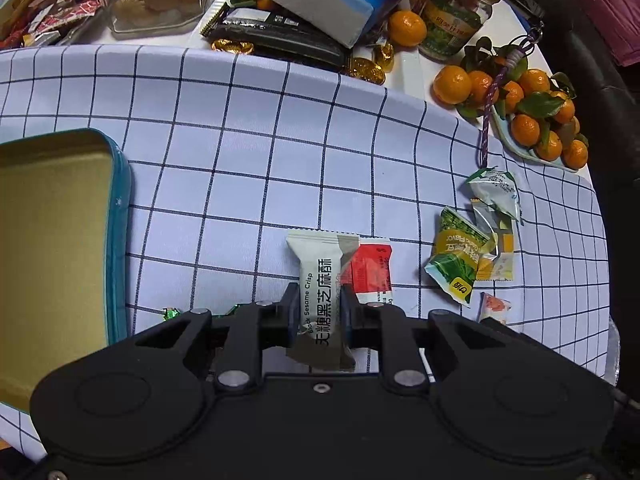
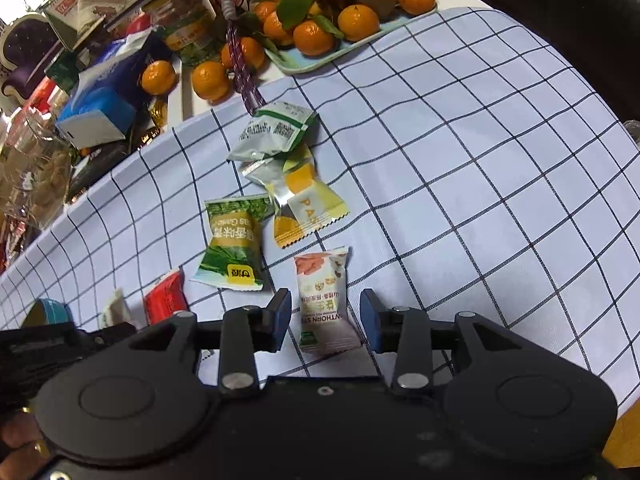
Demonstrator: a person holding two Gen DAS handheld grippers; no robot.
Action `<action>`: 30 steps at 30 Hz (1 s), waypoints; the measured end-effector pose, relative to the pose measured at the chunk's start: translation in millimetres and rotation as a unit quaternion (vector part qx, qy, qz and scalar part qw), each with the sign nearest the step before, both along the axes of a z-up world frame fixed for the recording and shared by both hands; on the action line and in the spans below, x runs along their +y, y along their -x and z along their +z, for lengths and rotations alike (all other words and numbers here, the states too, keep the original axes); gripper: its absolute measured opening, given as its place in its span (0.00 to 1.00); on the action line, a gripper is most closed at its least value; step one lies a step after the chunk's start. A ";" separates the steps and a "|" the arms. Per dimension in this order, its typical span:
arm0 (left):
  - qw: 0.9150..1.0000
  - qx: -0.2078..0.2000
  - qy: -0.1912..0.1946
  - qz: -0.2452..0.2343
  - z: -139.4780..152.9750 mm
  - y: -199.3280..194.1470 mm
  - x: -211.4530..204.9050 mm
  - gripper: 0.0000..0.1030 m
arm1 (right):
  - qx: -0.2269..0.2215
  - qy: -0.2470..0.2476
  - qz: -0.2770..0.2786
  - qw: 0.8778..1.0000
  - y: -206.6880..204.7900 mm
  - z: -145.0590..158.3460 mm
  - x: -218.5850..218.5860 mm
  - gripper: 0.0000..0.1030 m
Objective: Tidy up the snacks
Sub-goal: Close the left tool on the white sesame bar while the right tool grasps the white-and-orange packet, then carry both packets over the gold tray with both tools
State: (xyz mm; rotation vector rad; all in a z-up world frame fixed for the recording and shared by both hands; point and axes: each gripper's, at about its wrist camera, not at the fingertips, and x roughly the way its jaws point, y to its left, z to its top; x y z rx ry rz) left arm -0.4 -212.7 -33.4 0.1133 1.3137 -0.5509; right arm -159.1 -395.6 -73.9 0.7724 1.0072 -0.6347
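Left claw pinches "Black Sesame Crisp" packet; right claw gapes around hawthorn packet.

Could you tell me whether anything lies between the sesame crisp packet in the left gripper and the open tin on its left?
Nothing visible does. The left gripper is shut on the sesame crisp packet, and only bare checked cloth separates it from the open tin. A small green wrapper lies near the gripper, low on the cloth.

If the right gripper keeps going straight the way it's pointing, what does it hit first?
The right gripper already has the hawthorn snack packet between its open jaws, so that comes first; beyond it lies the yellow packet.
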 end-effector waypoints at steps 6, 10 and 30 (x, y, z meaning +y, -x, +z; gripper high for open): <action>1.000 -0.001 0.000 0.002 3.1 -0.1 6.5 0.26 | 0.014 0.057 0.018 0.998 -9.6 1.0 15.3 0.44; 1.000 -0.007 -0.001 0.002 5.7 0.2 10.1 0.26 | 0.020 0.074 0.040 0.996 -16.3 -1.0 24.2 0.57; 0.999 -0.052 -0.006 -0.004 29.5 4.5 43.0 0.26 | 0.025 0.078 0.004 0.997 -17.5 17.2 27.3 0.20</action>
